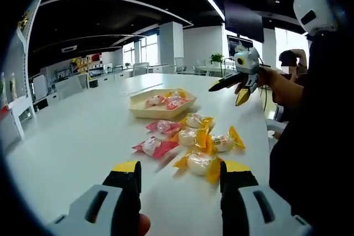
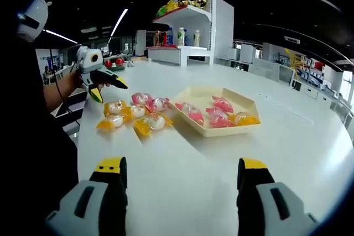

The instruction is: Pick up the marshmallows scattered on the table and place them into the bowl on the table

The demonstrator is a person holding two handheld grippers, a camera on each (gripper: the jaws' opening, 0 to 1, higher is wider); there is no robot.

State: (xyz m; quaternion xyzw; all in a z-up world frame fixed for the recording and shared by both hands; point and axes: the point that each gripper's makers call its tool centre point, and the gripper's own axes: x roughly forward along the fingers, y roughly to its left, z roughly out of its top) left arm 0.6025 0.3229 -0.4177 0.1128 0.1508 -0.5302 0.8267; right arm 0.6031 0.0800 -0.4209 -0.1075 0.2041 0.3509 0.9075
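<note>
A cream, angular bowl [image 1: 145, 113] stands on the white table [image 1: 77, 142] and holds a few pink and yellow wrapped marshmallows. In front of it lie several loose ones: pink-wrapped marshmallows [image 1: 155, 147] and yellow-wrapped marshmallows [image 1: 200, 163]. My left gripper [image 1: 180, 172] hovers open and empty just short of them. The right gripper [image 1: 227, 95], held in a hand, hangs open above the table beside the bowl. In the right gripper view the bowl [image 2: 227, 131] sits centre-right, with the loose marshmallows [image 2: 150, 124] to its left. My right gripper [image 2: 181, 167] is open and empty there. The left gripper [image 2: 112, 93] hangs open over the pile.
The person's dark-clothed body [image 1: 310, 153] stands at the table's edge beside the marshmallows. A white shelf unit [image 2: 188, 31] with bottles and snacks stands behind the table. Chairs and desks [image 1: 138, 70] line the far side of the room.
</note>
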